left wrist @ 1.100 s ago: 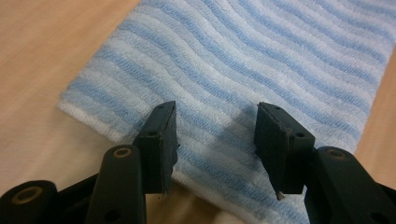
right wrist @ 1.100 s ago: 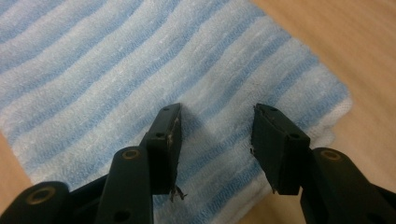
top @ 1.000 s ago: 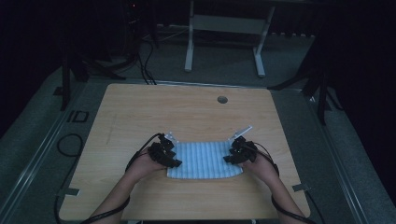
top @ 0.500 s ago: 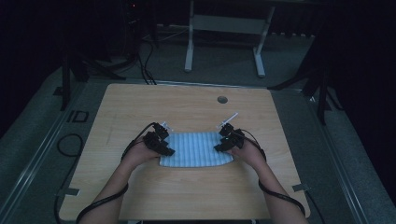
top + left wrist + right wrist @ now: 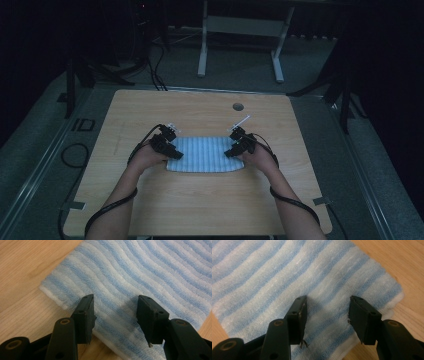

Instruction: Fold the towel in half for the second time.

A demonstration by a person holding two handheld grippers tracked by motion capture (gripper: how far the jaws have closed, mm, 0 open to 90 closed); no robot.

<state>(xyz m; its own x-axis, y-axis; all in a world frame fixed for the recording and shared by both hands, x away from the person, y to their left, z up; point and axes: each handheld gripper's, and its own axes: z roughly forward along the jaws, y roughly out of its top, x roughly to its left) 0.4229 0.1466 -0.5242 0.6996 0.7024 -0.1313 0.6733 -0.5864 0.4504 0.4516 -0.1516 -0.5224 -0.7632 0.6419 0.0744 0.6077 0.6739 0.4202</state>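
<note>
Cloth (image 5: 205,154), blue-striped and folded flat, lies mid-table (image 5: 200,210) with its long axis left to right. Left claw (image 5: 172,151) hangs over its left end, right claw (image 5: 234,148) over its right end; both gape wide, empty.

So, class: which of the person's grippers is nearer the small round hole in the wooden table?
Right. The right gripper, at the blue-and-white striped cloth's right end, sits almost straight below the hole; the left gripper, at the cloth's left end, lies farther off.
</note>
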